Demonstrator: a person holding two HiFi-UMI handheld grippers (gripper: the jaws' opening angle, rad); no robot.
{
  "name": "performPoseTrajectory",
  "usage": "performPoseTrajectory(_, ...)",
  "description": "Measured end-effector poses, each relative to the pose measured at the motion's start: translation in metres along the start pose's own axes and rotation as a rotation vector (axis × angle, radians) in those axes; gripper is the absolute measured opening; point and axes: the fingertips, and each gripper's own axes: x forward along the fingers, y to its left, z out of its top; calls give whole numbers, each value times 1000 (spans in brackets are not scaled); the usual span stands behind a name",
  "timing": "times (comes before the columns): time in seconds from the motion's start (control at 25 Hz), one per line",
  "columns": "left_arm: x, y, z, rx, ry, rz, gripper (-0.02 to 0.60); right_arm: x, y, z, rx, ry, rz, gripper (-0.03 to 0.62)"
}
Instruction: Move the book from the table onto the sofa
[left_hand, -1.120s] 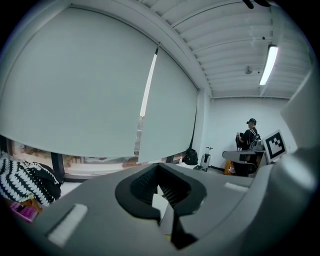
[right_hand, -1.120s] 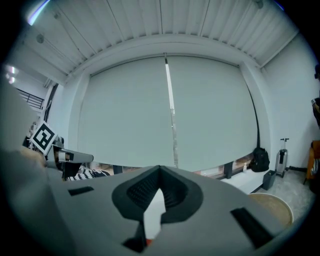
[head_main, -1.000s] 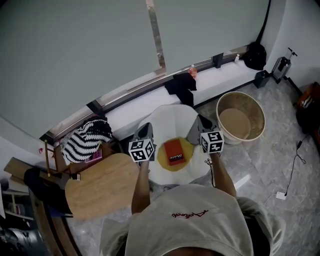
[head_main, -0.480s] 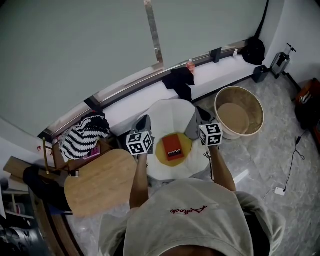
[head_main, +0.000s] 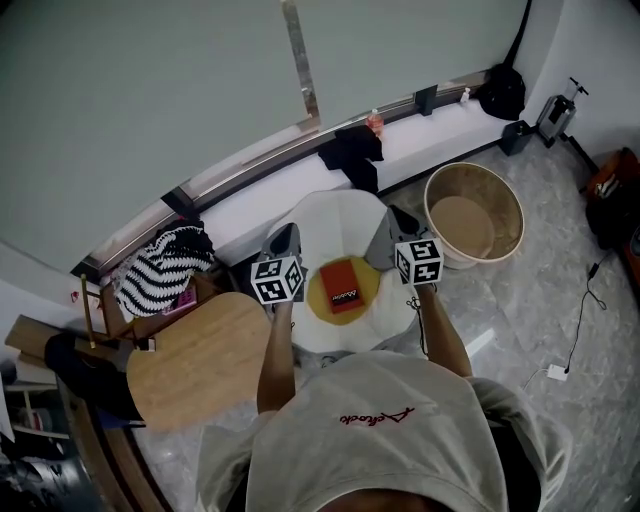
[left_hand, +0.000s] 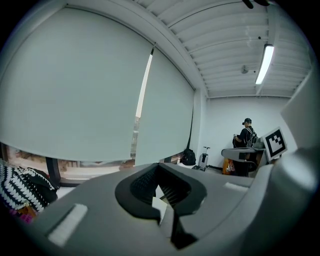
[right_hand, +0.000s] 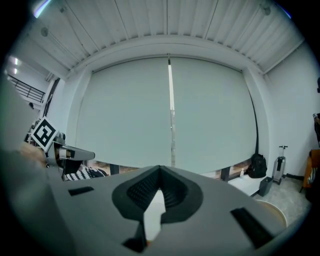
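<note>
Lying on the sofa cushion: one red book between two closed grippers

One flat, rectangular red book (head_main: 341, 287) lies on a single round yellow cushion (head_main: 375, 292), which sits on the seat of a smooth white, shell-shaped sofa (head_main: 340, 215). The print on its cover is too small to read. Two grey hard-shelled grippers flank it. The left gripper (head_main: 286, 238) and the right gripper (head_main: 390, 222) each have ribbed pads pressed together with nothing between them (each gripper's own view shows this plainly). Each carries one cube with black-and-white square markers.

To the left is one round table (head_main: 195, 360) with a pale wood-grain top, and the person's left arm crosses its near edge. To the right stands one round beige tub (head_main: 474, 220). A black-and-white striped knitted bundle (head_main: 160, 270) lies beyond the table, its shape unclear. The person's hooded head hides the sofa's front edge.
</note>
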Motion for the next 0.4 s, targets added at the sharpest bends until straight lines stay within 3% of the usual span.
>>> performPoseTrajectory(0.4,-1,-4,0,2,2,-13,8,-3,4,-1,2,3,10,9)
